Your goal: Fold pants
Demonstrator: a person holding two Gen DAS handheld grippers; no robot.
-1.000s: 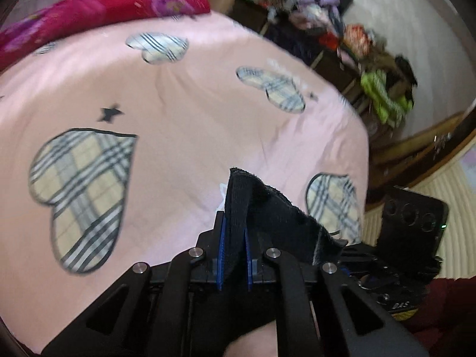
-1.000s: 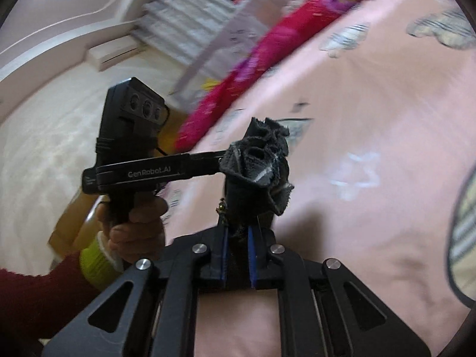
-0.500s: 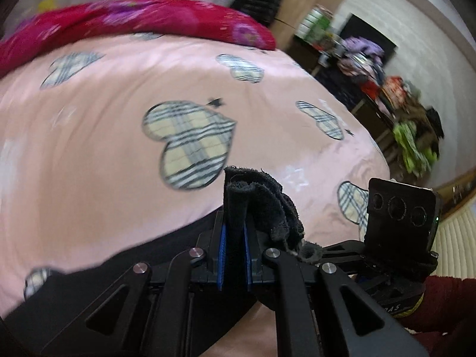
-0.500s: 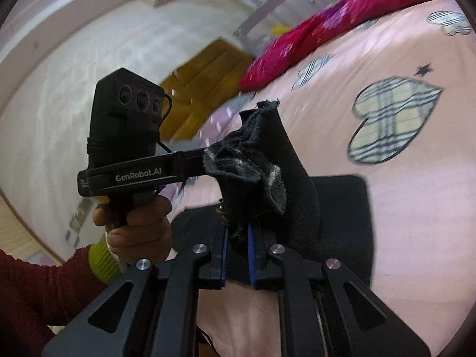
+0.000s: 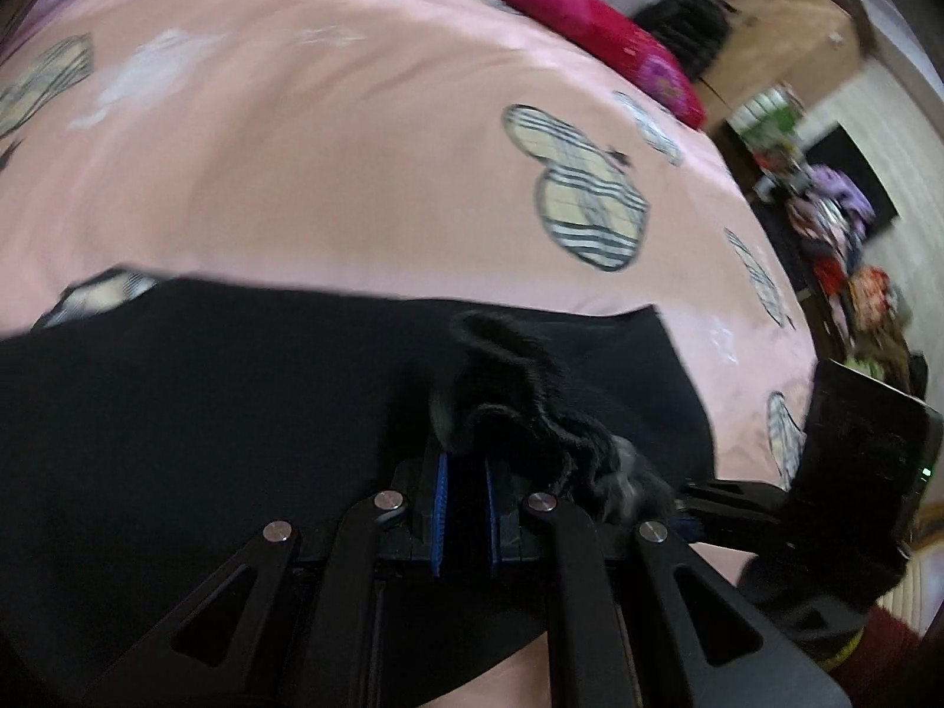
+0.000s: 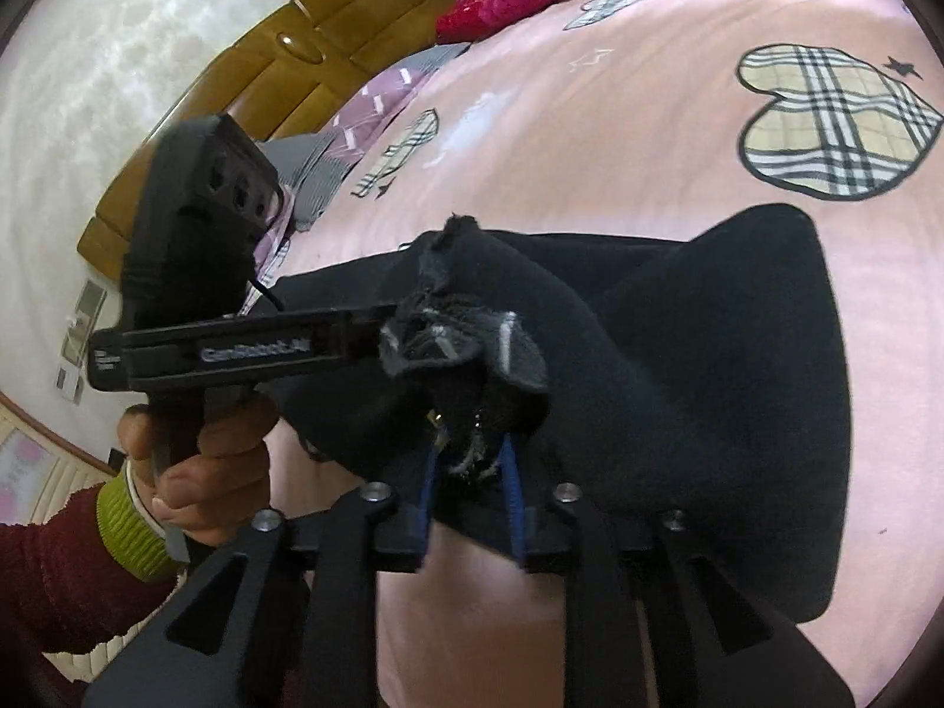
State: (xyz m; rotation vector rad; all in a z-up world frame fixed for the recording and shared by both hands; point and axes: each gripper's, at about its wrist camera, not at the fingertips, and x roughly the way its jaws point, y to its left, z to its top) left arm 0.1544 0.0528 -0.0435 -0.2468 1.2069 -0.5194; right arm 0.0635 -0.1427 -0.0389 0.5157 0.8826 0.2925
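We hold the black pants (image 5: 194, 413) by one bunched end, and the rest of them lies spread on the pink bedspread (image 5: 330, 135) with its plaid hearts. In the left wrist view the cloth's long axis runs across the picture, from the gathered end at our left gripper (image 5: 466, 495) out toward the left edge; the far edge of the cloth lies roughly straight against the pink. The left gripper is clamped on a ruffled wad of that end. In the right wrist view our right gripper (image 6: 472, 472) has its blue pads (image 6: 513, 478) somewhat apart with the frayed hem between them, so it pinches the pants loosely. Both grippers meet at the same bunched end, nearly touching. A red pillow (image 5: 566, 6) lies along the bed's far side.
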